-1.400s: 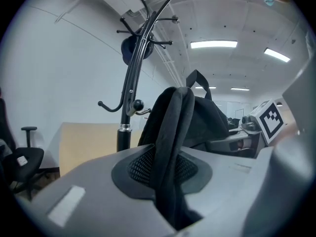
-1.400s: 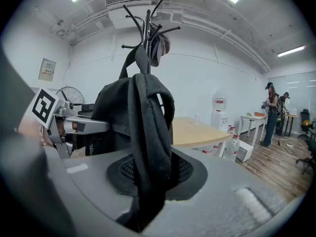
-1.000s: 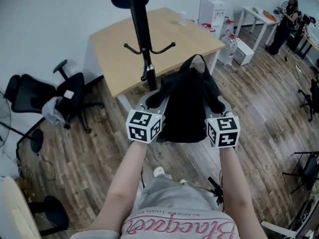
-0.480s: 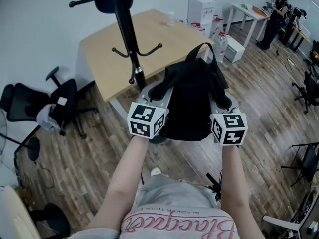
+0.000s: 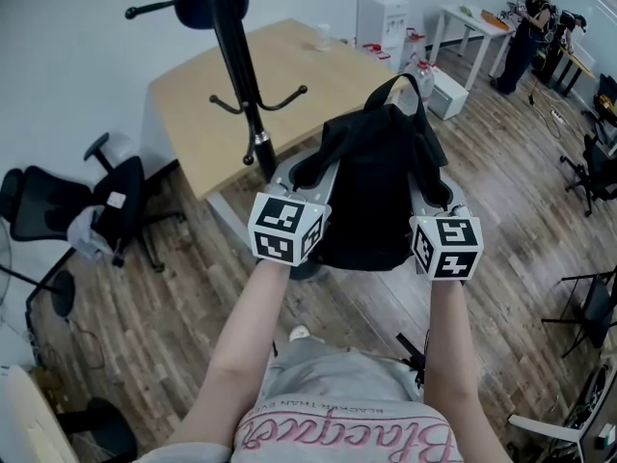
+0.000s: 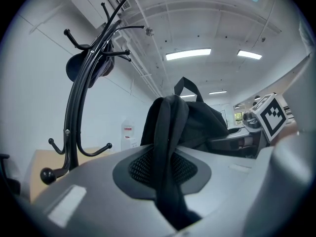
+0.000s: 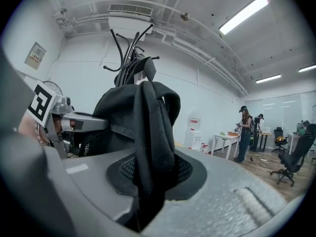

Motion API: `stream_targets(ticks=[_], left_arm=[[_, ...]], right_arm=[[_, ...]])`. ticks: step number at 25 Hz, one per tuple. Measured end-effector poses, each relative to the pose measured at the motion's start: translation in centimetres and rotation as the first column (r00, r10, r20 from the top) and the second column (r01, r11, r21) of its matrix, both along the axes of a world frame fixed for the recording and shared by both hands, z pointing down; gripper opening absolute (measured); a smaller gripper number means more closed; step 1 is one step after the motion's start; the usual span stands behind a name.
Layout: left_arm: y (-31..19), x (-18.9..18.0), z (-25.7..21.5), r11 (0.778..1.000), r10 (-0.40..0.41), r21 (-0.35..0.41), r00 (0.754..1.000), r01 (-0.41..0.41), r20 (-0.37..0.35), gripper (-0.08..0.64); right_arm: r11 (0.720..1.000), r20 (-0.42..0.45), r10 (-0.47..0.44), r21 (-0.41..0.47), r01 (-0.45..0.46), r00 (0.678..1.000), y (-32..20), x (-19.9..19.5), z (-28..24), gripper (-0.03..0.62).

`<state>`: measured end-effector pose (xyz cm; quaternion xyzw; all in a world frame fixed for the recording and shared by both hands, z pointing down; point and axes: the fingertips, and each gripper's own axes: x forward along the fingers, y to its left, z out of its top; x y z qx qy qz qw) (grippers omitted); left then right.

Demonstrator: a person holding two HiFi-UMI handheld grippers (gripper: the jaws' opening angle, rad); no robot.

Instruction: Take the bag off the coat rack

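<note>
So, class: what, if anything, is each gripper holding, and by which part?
Both hold the black bag: the left gripper clamps one strap, the right gripper the other strap.

top [image 5: 347, 418]: grey, pink script lettering | left gripper [image 5: 310, 174]: pale grey jaws, dark mesh pads [image 6: 140, 168], white cube [image 5: 282, 228] with black square markers | right gripper [image 5: 436, 201]: same grey, same cube | shoe [image 5: 302, 334]: white

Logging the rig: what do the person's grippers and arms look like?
The left gripper and right gripper are light grey, with broad jaws and dark mesh pads. Each carries a cube with black-and-white square markers. The forearms are bare; the top is grey with pink lettering.
</note>
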<state>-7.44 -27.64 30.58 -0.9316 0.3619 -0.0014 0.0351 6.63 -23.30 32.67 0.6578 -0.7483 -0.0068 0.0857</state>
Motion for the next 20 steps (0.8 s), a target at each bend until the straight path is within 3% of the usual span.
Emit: stream_targets(ticks=[20], left_arm=[[0.5,-1.1,-1.6,0.999,-0.024,0.022,0.999,0.024,-0.023,0.077]], right_arm=[[1.000,0.012,-0.019,0.013,0.019,1.000,0.7,-1.1,-1.3,0.074]])
